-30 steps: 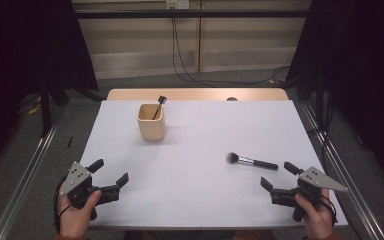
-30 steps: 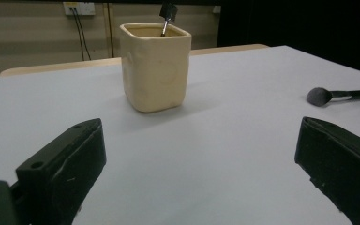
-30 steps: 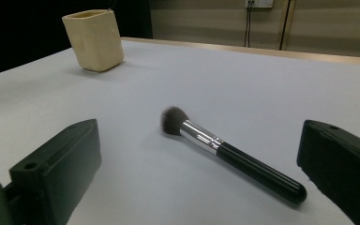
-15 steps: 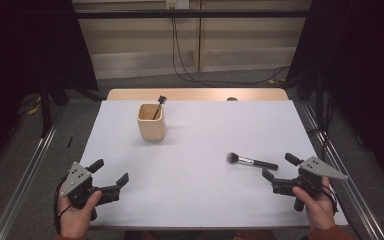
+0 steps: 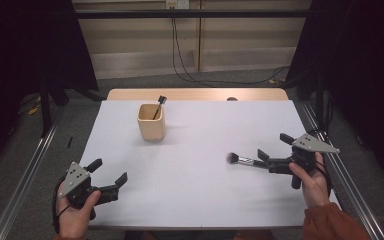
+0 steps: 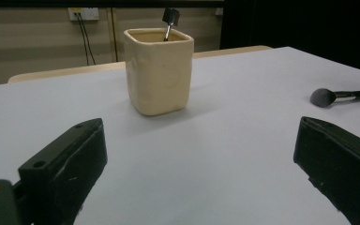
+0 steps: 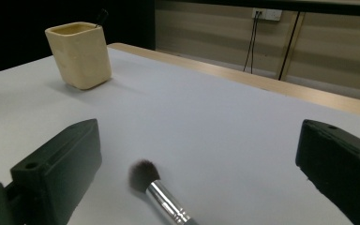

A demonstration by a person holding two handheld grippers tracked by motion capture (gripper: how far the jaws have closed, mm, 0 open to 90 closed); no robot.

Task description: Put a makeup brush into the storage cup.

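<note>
Standing toward the far left of the white desk (image 5: 195,190), a cream cup (image 5: 151,121) holds one dark brush (image 5: 158,106), well apart from the loose makeup brush (image 5: 240,160) lying at the right. Nothing lies between that brush and the right gripper (image 5: 275,150), whose jaws are spread wide around its handle without touching it, while the left gripper (image 5: 111,172) hovers open and empty at the near left. Seen from the right gripper view, the brush handle is cut off at the bottom edge.

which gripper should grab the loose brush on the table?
Right. The right gripper is open with the makeup brush lying between its fingers. The left gripper sits at the table's opposite near corner, far from it.
</note>
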